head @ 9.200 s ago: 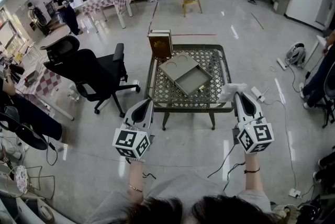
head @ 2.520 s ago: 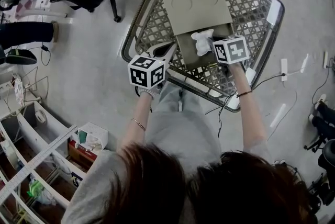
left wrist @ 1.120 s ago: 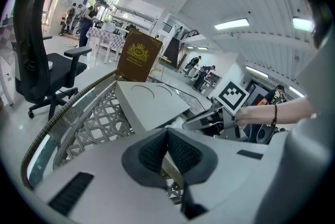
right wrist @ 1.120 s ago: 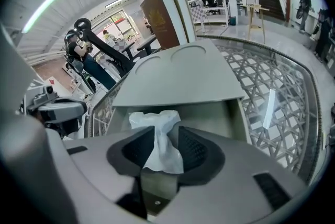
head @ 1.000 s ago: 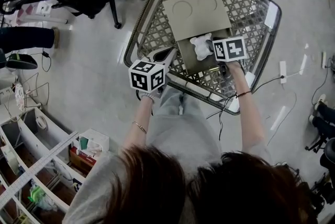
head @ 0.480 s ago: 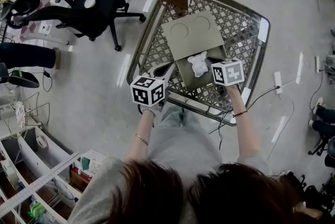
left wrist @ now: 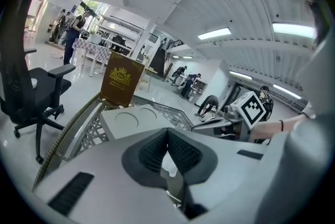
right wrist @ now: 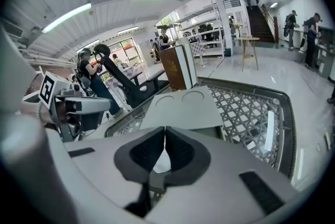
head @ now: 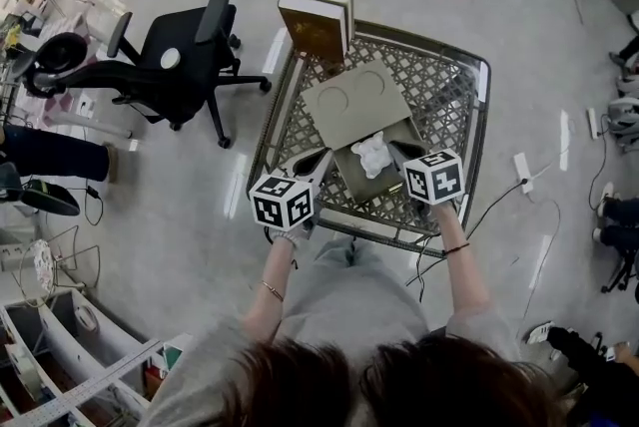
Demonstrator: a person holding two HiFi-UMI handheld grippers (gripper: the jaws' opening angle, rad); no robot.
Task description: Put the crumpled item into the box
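The crumpled white item (head: 375,155) lies inside the open grey box (head: 351,178), just in front of its lid (head: 356,102) with two round dents. My right gripper (head: 397,149) hovers at the box's right side, shut, with nothing between its jaws; in the right gripper view the item (right wrist: 161,162) shows white below the closed jaws. At the box's left side my left gripper (head: 323,157) is shut and empty too. A white patch of the item (left wrist: 168,164) shows under the jaws in the left gripper view.
The box rests on a metal lattice table (head: 445,92). A brown case (head: 314,23) stands upright at the table's far edge. A black office chair (head: 166,57) stands on the floor to the left. A cable (head: 504,196) trails on the floor at right.
The right gripper let go of the crumpled item in the box, drew back toward the near edge and closed its jaws. The head view has pulled back and higher.
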